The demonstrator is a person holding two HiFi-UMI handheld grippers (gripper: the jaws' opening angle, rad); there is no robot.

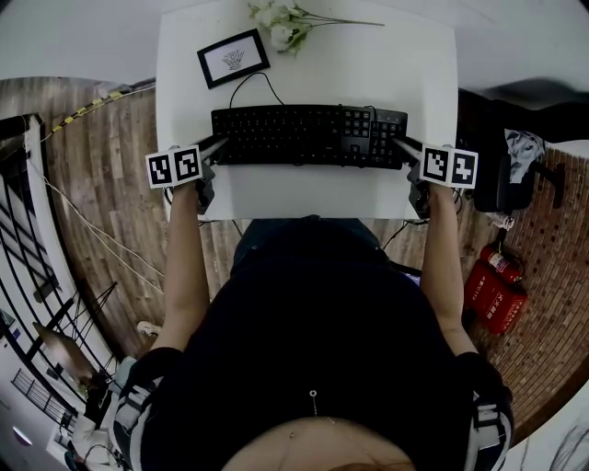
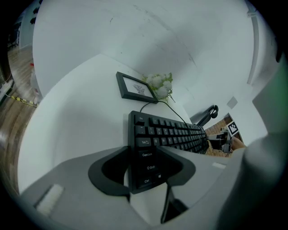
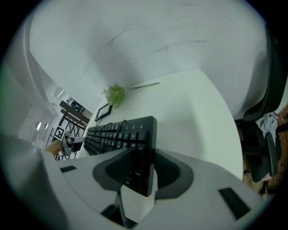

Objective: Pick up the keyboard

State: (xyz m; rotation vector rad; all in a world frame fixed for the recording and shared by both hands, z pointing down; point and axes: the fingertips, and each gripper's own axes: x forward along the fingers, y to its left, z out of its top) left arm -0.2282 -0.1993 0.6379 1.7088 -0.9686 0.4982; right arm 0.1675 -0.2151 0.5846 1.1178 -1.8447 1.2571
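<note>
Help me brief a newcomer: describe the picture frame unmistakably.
On the white rectangular table, look beyond the long black keyboard, far left. The small black-framed picture sits there beside the white flower sprig: the only rectangle with a pale centre.

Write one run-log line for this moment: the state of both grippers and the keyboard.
left gripper: shut on keyboard left end | right gripper: shut on right end | keyboard: across white table

One keyboard (image 1: 308,136), one framed picture (image 1: 233,57), one flower sprig (image 1: 281,23), one table (image 1: 396,64)
</note>
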